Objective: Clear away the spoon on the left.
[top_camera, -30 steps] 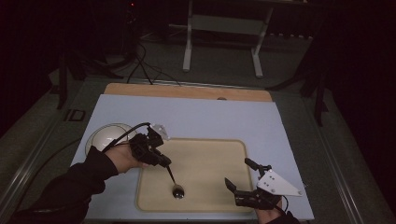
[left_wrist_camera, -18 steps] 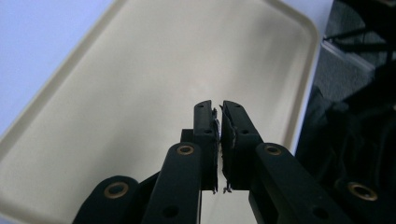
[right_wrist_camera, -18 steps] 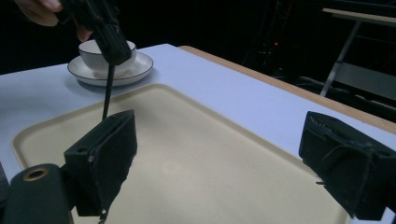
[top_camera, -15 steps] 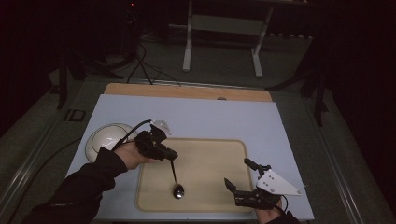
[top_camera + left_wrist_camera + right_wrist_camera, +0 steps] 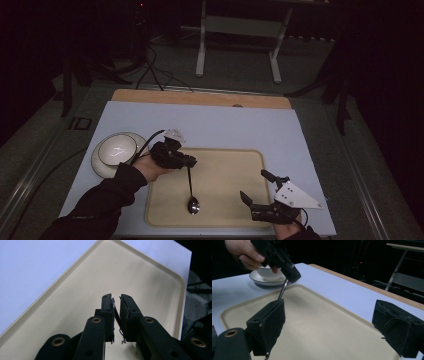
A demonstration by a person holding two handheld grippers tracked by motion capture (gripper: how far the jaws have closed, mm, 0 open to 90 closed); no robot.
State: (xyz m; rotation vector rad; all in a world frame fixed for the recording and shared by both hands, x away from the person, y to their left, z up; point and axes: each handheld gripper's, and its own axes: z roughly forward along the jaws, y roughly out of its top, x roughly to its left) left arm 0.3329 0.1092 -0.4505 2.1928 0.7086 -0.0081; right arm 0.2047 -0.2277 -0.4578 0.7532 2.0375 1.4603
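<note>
Spoon (image 5: 191, 190) on beige tray (image 5: 230, 165), handle tip clamped in left hand-held gripper (image 5: 189, 161), right hand-held gripper (image 5: 255, 189) jaws wide apart nr tray corner.

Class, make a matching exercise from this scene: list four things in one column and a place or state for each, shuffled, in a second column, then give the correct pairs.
Column A
1. spoon
2. bowl
3. left gripper
4. right gripper

Column B
a. jaws wide apart, holding nothing
b. on the table left of the tray
c. bowl end resting on the tray, handle raised
d. shut on the spoon's handle

Pairs: 1-c, 2-b, 3-d, 4-a
</note>
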